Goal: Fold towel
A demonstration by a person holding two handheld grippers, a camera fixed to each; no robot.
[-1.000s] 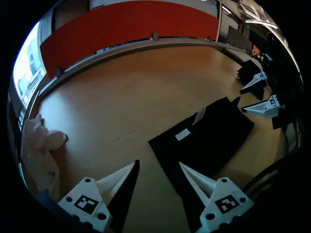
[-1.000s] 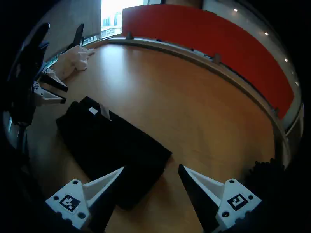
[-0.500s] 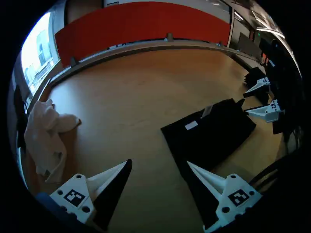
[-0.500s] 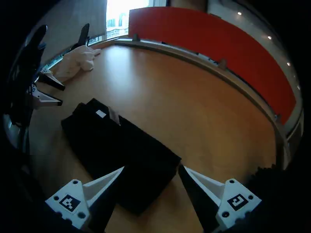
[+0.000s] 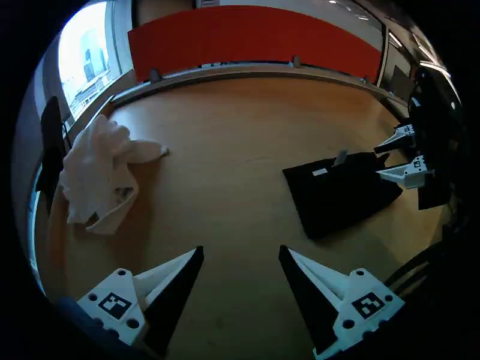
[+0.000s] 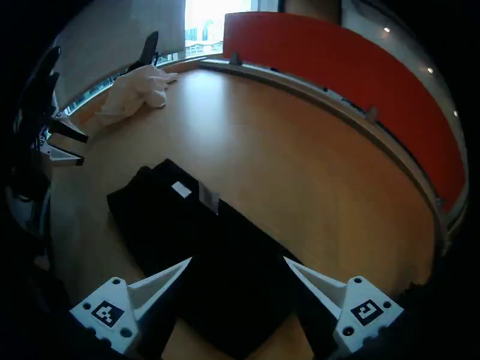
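Right under the right gripper (image 6: 238, 259), whose fingers are standing wide apart and holding nothing, the black towel (image 6: 198, 240) is lying flat on the wooden table (image 6: 312, 174). It is already doubled into a long rectangle, with a small pale label (image 6: 180, 189) showing on top. Its near end is reaching in between the open fingers, though I cannot tell whether they are touching it. Being soft, light and limp, it is probably going to sag and slide open if pinched by one layer. I would be taking it at a corner or short edge, catching all the layers together and keeping it low over the table. Off to the side, the left gripper (image 5: 240, 248) is hovering over bare wood, equally wide and empty, well apart from the towel. Farther off, a crumpled white cloth (image 5: 99, 171) is lying near the table's edge, and a red panel (image 5: 258, 36) is running along the back.
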